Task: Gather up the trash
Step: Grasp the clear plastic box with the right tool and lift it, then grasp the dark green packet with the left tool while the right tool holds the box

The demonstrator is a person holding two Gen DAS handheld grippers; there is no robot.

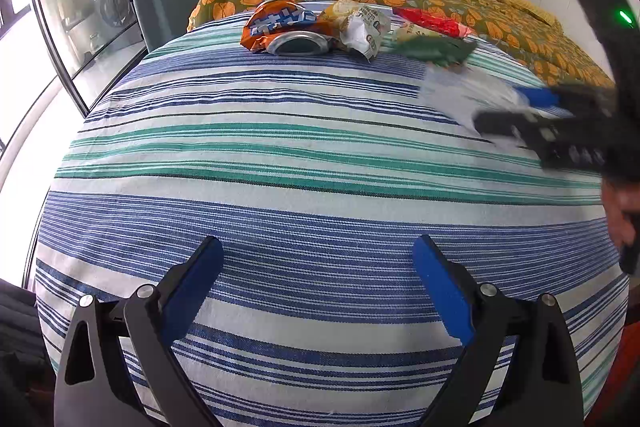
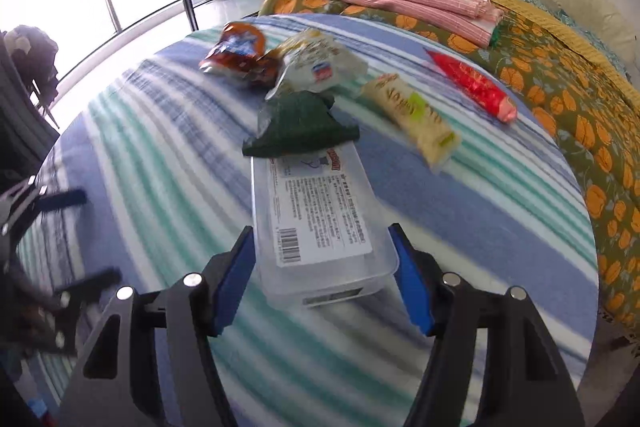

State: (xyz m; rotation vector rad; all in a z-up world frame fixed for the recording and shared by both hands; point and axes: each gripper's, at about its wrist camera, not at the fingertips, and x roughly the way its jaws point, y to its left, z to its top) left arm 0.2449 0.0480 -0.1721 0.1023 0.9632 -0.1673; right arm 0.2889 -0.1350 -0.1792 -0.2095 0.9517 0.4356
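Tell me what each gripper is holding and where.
Nothing is gripped. The left gripper is open over bare striped cloth. The right gripper is open, straddling the near end of the clear plastic box.

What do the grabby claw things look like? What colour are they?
Both the left gripper and the right gripper look alike: black angular metal arms joined by round silver bolts, with flat bright-blue pads lining the inside of the jaws. Seen from the left wrist view, the right one carries a small green light.

Your left tool points forward with its jaws spread wide and nothing between them. Your right tool sits to its right, jaws apart, blue pads either side of a box, contact unclear.
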